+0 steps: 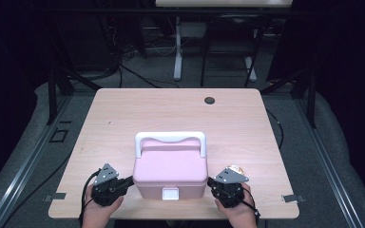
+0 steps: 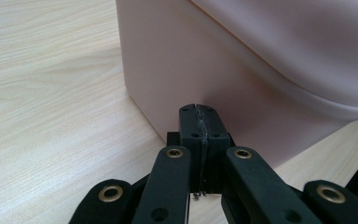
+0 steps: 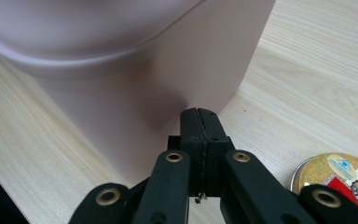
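Overhead light falls evenly on the pale tabletop (image 1: pixel 123 118) while the room behind stays dark, the pink box (image 1: pixel 169 172) casts soft shadows, and close-up views blur slightly near the lens.

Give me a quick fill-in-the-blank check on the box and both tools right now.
1. The pink box has its lid ____.
2. Both the left tool and the right tool have their jaws ____.
3. The box's white handle lies toward the ____ edge of the table.
4. A round tin lies beside the ____ tool.

Missing words: closed; shut; far; right
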`<state>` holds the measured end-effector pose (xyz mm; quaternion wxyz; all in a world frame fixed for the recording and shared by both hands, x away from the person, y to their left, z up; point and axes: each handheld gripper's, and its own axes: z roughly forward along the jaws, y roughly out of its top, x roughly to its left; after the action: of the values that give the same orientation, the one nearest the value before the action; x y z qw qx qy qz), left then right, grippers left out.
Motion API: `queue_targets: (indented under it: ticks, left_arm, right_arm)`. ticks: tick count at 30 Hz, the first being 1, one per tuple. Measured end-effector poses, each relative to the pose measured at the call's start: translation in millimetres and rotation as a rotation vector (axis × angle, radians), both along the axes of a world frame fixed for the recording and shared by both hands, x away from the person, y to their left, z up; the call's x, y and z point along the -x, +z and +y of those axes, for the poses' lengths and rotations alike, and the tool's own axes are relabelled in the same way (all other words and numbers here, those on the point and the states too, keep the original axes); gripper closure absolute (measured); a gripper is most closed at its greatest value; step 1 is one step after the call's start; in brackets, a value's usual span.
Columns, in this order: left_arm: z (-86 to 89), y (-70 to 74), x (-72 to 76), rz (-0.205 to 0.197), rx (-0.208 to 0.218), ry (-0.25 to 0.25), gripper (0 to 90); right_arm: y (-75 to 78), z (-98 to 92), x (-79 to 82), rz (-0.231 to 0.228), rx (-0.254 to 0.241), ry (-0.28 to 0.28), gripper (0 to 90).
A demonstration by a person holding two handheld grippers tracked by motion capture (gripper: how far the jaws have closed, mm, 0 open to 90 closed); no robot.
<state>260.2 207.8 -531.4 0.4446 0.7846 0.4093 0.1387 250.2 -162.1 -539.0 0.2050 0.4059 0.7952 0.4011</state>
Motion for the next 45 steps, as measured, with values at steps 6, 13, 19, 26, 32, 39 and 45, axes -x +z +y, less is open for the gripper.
queue_targets:
  ticks: [6, 13, 19, 26, 32, 39, 45]
  left_arm:
    - [-1.5, 1.0, 4.7, -0.002, -0.012, -0.007, 90.0]
    - [-2.3, 2.8, 8.9, 0.006, -0.029, -0.035, 90.0]
    - [0.6, 1.5, 5.4, 0.019, 0.003, -0.039, 89.9]
    - [3.8, 3.8, 3.6, 0.014, 0.006, -0.025, 88.9]
    - [14.2, 10.6, 2.6, 0.033, 0.057, 0.001, 83.9]
    - [23.0, 24.9, 0.1, 0.032, 0.059, 0.004, 76.0]
    - [28.7, 41.8, -6.0, 0.033, 0.087, -0.001, 70.6]
  right_arm:
    - [0.9, -1.0, 4.9, 0.006, 0.006, 0.004, 90.0]
    - [2.5, -4.0, 9.7, 0.018, 0.013, 0.014, 90.0]
    - [3.2, -4.5, 9.7, 0.024, 0.003, 0.009, 90.0]
    - [4.0, -8.2, 7.2, 0.028, -0.021, -0.003, 88.3]
    - [9.6, -18.4, 4.1, 0.028, -0.039, -0.02, 83.4]
    - [26.3, -26.4, -2.0, 0.047, -0.057, -0.009, 78.3]
    - [52.1, -30.6, -4.7, 0.025, -0.064, 0.015, 72.8]
